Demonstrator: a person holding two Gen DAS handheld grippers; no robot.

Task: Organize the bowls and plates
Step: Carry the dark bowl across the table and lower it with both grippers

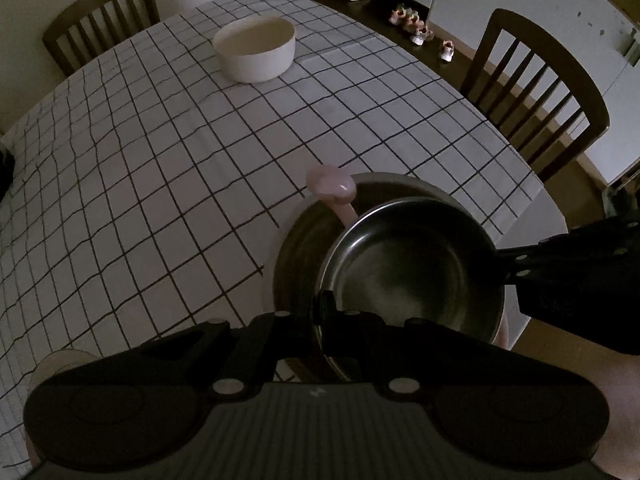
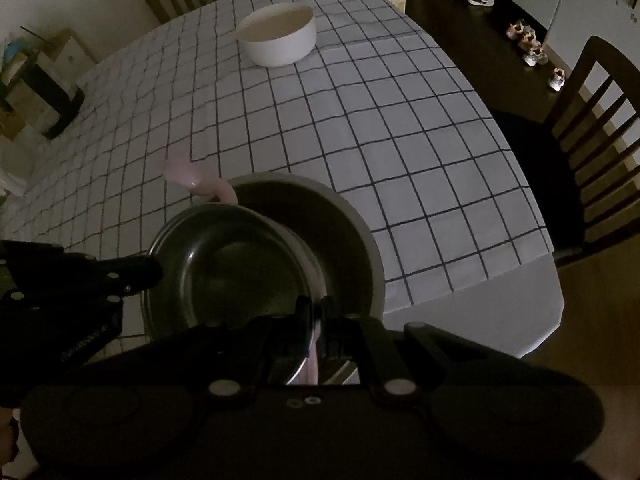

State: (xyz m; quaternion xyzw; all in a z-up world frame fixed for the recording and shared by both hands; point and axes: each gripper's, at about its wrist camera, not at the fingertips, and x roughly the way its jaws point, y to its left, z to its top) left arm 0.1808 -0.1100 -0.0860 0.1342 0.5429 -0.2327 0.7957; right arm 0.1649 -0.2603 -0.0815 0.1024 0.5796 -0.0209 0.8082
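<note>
A small steel bowl (image 1: 408,276) with a pink handle (image 1: 332,186) is held tilted over a larger grey-rimmed bowl (image 1: 288,248) at the table's near right corner. My left gripper (image 1: 320,316) is shut on the steel bowl's near rim. My right gripper (image 2: 316,316) is shut on the opposite rim of the same steel bowl (image 2: 228,272), above the larger bowl (image 2: 344,232). Each gripper shows in the other's view, the right one (image 1: 516,268) and the left one (image 2: 140,276). A white bowl (image 1: 256,48) stands at the far side of the table; it also shows in the right wrist view (image 2: 278,38).
The table has a white checked cloth (image 1: 160,160). Wooden chairs stand at the far left (image 1: 104,16) and at the right (image 1: 536,92). Shoes (image 1: 416,28) lie on the dark floor beyond. Boxes and clutter (image 2: 36,80) sit at the left table edge.
</note>
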